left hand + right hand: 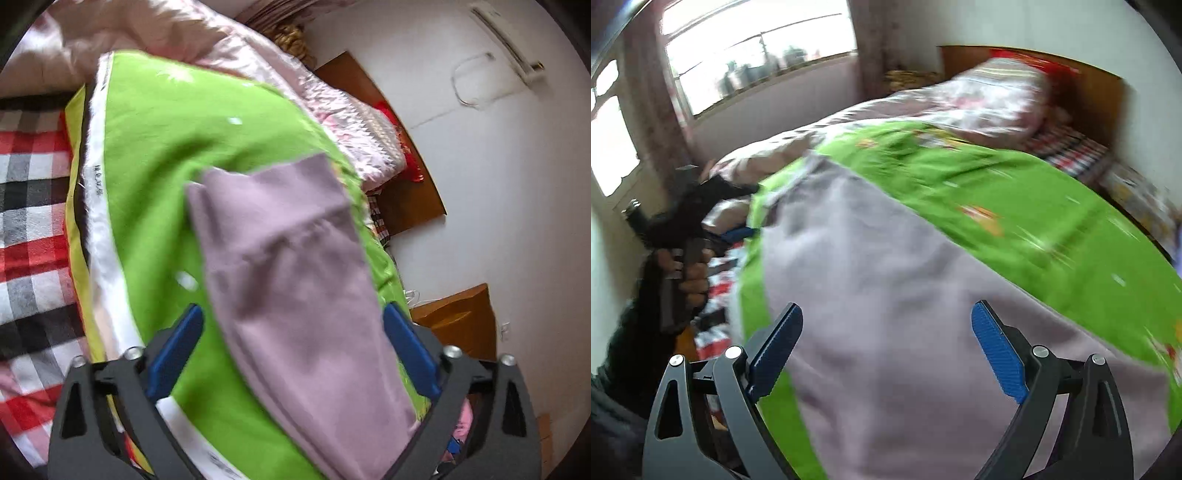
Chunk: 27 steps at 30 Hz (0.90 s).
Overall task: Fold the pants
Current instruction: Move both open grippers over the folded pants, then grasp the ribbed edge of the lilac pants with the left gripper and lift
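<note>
in the left wrist view, the left gripper (291, 325) is seen with its blue-padded fingers (177, 350) spread wide, nothing clamped between them. the soft mauve-lilac pants (291, 280) are laid below and between the fingers as a long folded strip that runs away from the gripper, its far end squared off; whether the pads touch the cloth cannot be told. the pants are spread on a bright green printed sheet (173, 147) with a white selvedge. to the left a red, black and white checked blanket (29, 221) is visible, and beyond the sheet a pale pink quilt (325, 107) and a brown wooden headboard (406, 199) against a white wall.

in the right wrist view, the right gripper (886, 339) is likewise held wide open and empty above a broad area of the pants (886, 295). at the far left, the left gripper (701, 206) is seen at the pants' edge, gripped by a hand (690, 277).
</note>
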Tool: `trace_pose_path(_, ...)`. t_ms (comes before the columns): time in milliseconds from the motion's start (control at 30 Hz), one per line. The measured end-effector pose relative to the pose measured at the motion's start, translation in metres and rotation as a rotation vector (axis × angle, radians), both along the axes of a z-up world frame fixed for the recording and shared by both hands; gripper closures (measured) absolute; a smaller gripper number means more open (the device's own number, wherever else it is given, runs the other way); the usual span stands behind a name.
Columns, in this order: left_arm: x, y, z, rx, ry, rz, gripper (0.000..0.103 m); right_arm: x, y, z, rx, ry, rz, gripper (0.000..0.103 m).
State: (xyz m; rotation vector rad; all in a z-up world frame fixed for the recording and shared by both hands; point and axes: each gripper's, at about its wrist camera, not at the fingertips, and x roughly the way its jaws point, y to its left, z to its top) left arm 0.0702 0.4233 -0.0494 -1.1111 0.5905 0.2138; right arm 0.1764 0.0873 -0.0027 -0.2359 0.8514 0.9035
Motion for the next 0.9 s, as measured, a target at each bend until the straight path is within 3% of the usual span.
trace_pose_path(100, 0.013, 0.013, -0.019, -0.069, 0.017, -0.041, 0.026, -0.004, 0.031, 0.000, 0.021, 0.025, 0.055, 0.013)
trace_pose_path(200, 0.021, 0.018, -0.020, -0.072, -0.018, -0.052, 0.027, -0.007, 0.051, 0.001, 0.009, 0.034, 0.083, 0.013)
trace_pose_path(367, 0.040, 0.041, -0.024, -0.074, -0.067, -0.056, 0.044, 0.012, 0.077, -0.012, 0.024, 0.084, 0.094, 0.013)
trace_pose_path(500, 0.052, 0.052, -0.033, -0.086, -0.147, -0.080, 0.046, 0.031, 0.106, -0.024, -0.018, 0.071, 0.095, 0.013)
trace_pose_path(567, 0.056, 0.051, -0.032, -0.059, -0.149, -0.090, 0.046, 0.037, 0.122, -0.033, -0.148, 0.022, 0.074, 0.013)
trace_pose_path(633, 0.058, 0.048, -0.026, 0.028, -0.100, -0.083, 0.075, 0.035, 0.127, -0.037, -0.215, 0.023, 0.083, 0.013)
trace_pose_path(700, 0.056, 0.051, -0.024, 0.076, -0.109, -0.083, 0.084, 0.025, 0.123, -0.034, -0.223, 0.023, 0.115, 0.013)
trace_pose_path(767, 0.052, 0.047, -0.014, 0.110, -0.119, -0.070, 0.087, 0.010, 0.107, -0.031, -0.254, -0.025, 0.114, 0.013)
trace_pose_path(900, 0.044, 0.027, 0.028, 0.240, -0.190, -0.071, 0.087, 0.004, 0.085, -0.035, -0.251, -0.027, 0.072, 0.013)
